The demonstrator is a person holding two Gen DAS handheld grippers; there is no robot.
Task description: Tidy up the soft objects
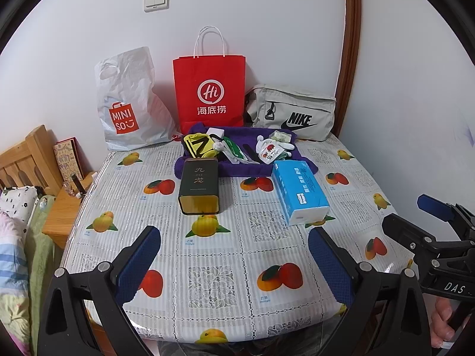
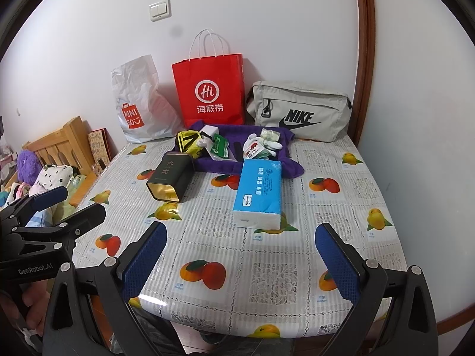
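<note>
soft things like the tissue pack point(image 1: 299, 191) and purple cloth point(image 1: 246, 169) sit far ahead of both grippers' wide, empty fingers. left gripper point(image 1: 234, 261) and right gripper point(image 2: 240, 259) wait low; sorting stage unclear.

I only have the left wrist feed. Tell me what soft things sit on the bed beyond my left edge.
Observer: A purple plush toy lies by the wooden headboard, outside your frame.
Operator: Now look at my left tool from outside and read me any marking on it.
Observer: The left tool has GenRobot.AI printed on its body, just above the hand gripping it.
</note>
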